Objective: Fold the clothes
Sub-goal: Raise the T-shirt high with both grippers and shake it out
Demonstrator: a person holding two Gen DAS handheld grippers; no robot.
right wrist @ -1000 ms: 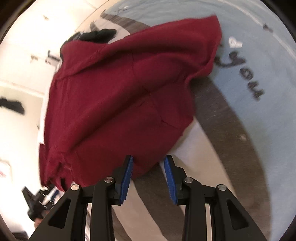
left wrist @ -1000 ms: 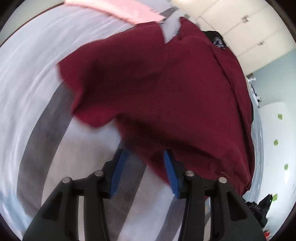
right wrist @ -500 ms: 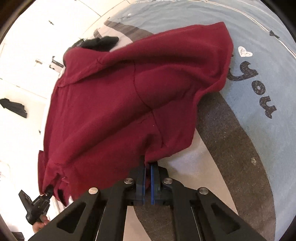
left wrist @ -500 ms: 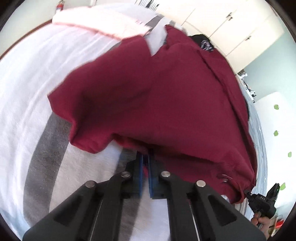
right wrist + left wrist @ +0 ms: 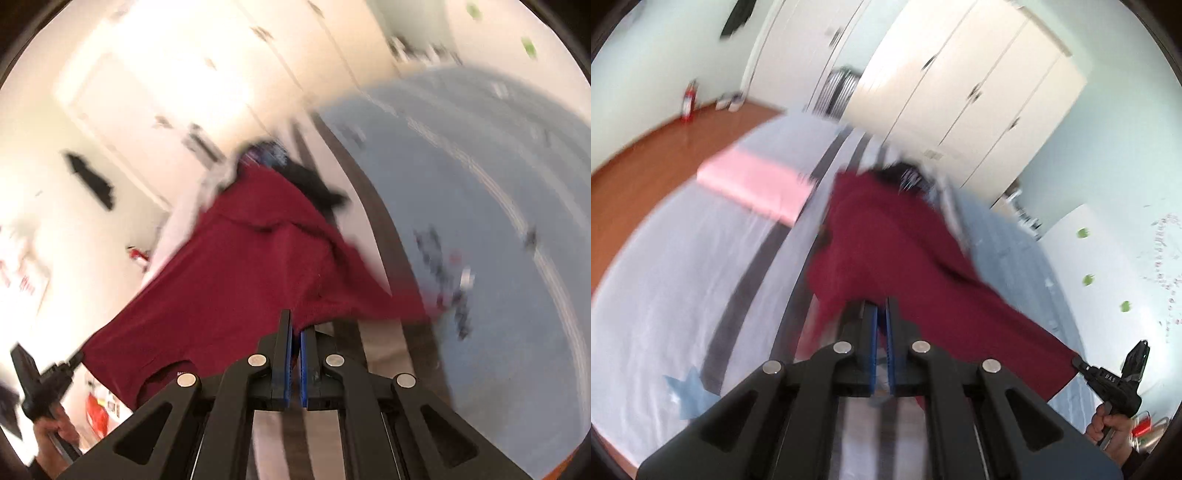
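Note:
A dark red shirt hangs stretched in the air above the bed, its far end still trailing on the covers. My left gripper is shut on one corner of its near edge. My right gripper is shut on the other corner of the red shirt. In the left wrist view the right gripper shows at the lower right, pinching the cloth. In the right wrist view the left gripper shows at the lower left, likewise on the cloth. Both views are blurred by motion.
The bed has white covers with grey stripes and a blue part with dark lettering. A folded pink garment lies at the far left, a black garment beyond the shirt. White wardrobes stand behind; wooden floor at left.
Both grippers closed on the shirt's near edge, then rose steeply with it. The shirt went from lying flat on the bed to hanging stretched between them.

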